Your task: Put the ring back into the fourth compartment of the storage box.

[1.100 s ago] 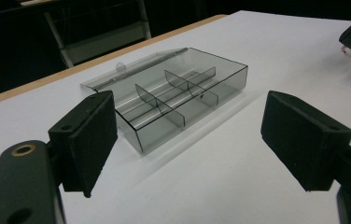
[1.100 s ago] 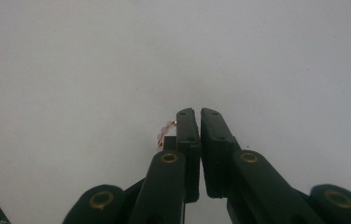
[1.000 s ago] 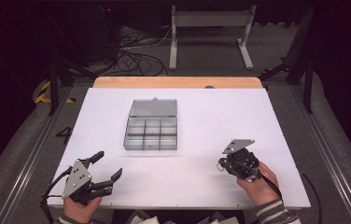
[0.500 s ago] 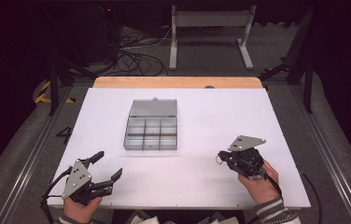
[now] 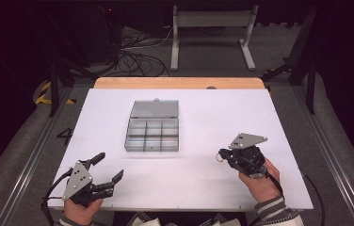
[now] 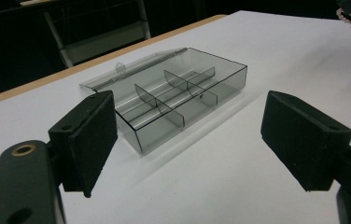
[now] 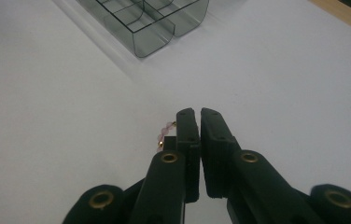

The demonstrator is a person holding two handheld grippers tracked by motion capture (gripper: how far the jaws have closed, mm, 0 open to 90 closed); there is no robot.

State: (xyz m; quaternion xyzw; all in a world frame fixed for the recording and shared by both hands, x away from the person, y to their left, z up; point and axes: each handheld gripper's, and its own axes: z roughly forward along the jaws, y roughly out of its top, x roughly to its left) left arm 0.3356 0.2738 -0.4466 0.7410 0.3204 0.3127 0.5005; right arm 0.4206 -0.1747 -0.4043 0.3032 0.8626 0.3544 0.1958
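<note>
- The right gripper (image 7: pixel 193 113) is hovering over the white table (image 5: pixel 213 117), jaws pressed together and pinching a small string of beads (image 7: pixel 164 133), pale pink with gold ones between.
- The beads are dangling off one side of the jaws; they look light, limp and slippery, so a pinch across the strand seems safest.
- The left gripper (image 6: pixel 187 135) is waiting with its jaws spread wide, holding nothing.
- The clear compartment box (image 5: pixel 152 133) is sitting open mid-table, well apart from both grippers, its compartments looking empty.
</note>
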